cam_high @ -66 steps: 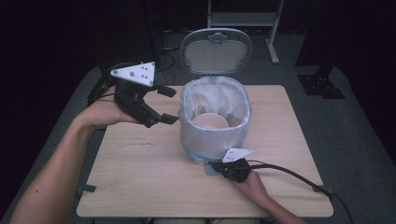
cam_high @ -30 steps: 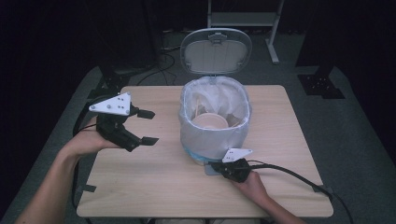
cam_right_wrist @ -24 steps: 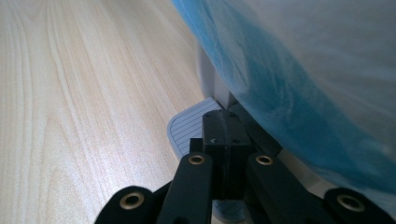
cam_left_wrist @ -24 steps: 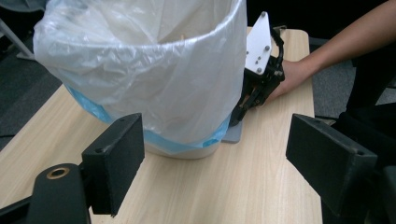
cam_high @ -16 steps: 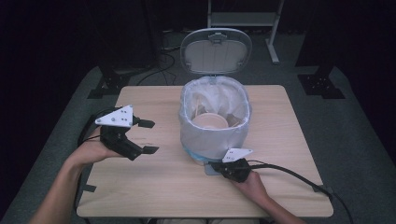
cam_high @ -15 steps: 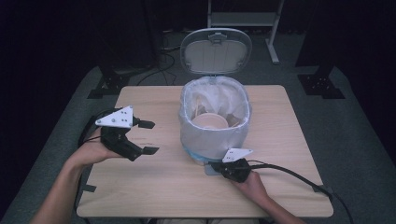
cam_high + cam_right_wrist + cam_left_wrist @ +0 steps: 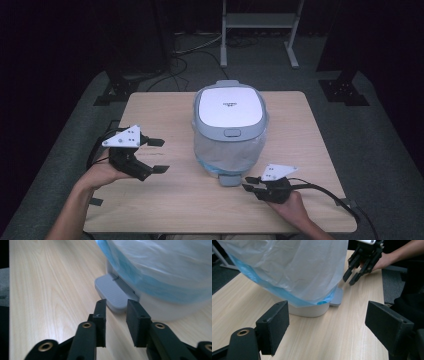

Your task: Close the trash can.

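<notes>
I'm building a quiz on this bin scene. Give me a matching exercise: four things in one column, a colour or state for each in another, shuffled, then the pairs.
Things:
1. bin lid
2. pedal
3. left hand-held gripper
4. bag

States:
A. jaws wide apart, nothing between them
B. closed
C. grey, just ahead of the right hand-held gripper
D. clear over blue, draped down the bin's side

Pairs: 1-B, 2-C, 3-A, 4-D

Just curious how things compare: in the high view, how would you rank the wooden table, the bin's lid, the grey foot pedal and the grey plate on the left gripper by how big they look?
1. Wooden table
2. Bin's lid
3. Grey plate on the left gripper
4. Grey foot pedal, partly tucked under the bin, so its rank against the plate is unsure.
</notes>
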